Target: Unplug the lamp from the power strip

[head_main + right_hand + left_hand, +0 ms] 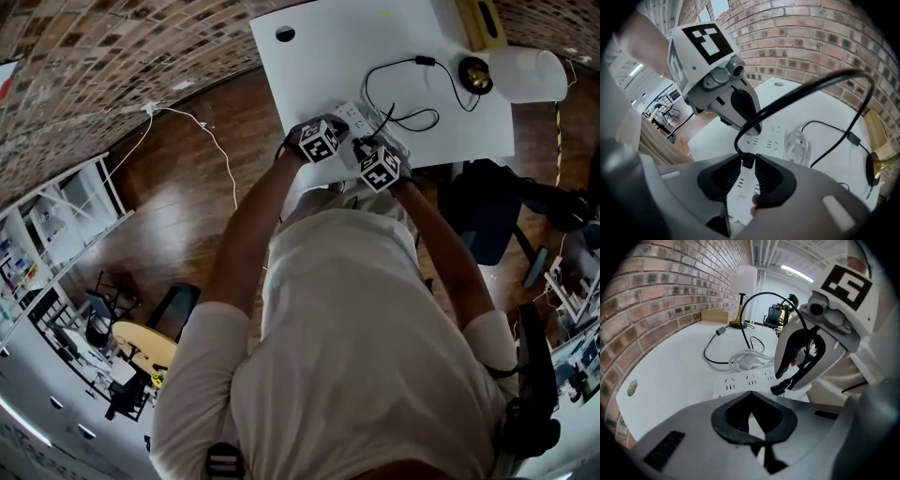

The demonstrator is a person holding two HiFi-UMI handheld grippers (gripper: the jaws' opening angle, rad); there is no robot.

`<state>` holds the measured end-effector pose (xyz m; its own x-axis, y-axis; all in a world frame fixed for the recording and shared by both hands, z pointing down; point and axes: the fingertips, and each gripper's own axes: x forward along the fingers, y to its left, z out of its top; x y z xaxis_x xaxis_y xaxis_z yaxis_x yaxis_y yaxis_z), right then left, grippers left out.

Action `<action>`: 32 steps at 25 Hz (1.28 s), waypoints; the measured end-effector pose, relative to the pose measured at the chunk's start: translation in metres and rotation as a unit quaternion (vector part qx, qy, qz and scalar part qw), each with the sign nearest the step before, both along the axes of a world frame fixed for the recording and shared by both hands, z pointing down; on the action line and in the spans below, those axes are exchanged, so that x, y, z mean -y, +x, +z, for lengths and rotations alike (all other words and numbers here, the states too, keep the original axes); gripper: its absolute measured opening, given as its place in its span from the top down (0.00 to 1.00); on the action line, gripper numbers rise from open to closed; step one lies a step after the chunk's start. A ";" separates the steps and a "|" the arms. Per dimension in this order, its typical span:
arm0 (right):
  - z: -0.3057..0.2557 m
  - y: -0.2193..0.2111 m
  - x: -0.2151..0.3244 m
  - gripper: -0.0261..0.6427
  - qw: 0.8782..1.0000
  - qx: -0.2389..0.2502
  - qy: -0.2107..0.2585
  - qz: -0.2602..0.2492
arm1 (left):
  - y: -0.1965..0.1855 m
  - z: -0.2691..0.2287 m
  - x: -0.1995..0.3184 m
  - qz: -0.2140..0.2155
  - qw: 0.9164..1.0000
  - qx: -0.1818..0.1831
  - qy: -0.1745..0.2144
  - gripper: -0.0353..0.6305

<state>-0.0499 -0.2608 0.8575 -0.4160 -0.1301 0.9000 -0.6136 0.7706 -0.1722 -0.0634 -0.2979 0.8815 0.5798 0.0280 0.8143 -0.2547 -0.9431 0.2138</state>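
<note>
A white power strip (354,116) (740,383) lies near the front edge of the white table (319,66). My left gripper (339,128) (750,397) is down on the strip's near end, with white showing between its closed pads. My right gripper (368,142) (748,164) is shut on the lamp's small black plug (748,159) (779,389), held just above the strip's sockets. From the plug a black cord (403,94) arches up and loops back to the lamp (525,73), which has a brass base and a white shade.
A coiled white cable (747,359) (797,145) lies just beyond the strip. A cardboard box (715,315) sits by the brick wall (661,291) behind the lamp. The table has a round cable hole (285,34). A dark office chair (487,216) stands to the right of the person.
</note>
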 end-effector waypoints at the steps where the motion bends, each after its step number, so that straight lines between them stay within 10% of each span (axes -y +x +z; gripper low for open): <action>1: 0.001 -0.002 0.000 0.83 1.000 -0.002 -0.001 -0.003 | -0.002 0.003 -0.001 0.007 1.000 0.003 0.007 0.94; 20: -0.028 -0.004 -0.001 0.94 1.000 0.017 0.018 0.018 | 0.012 -0.003 -0.016 0.132 0.977 0.027 0.163 0.96; 32: -0.031 -0.004 -0.005 0.95 0.999 0.024 0.025 0.033 | 0.008 0.006 -0.015 0.063 0.990 0.031 0.121 0.96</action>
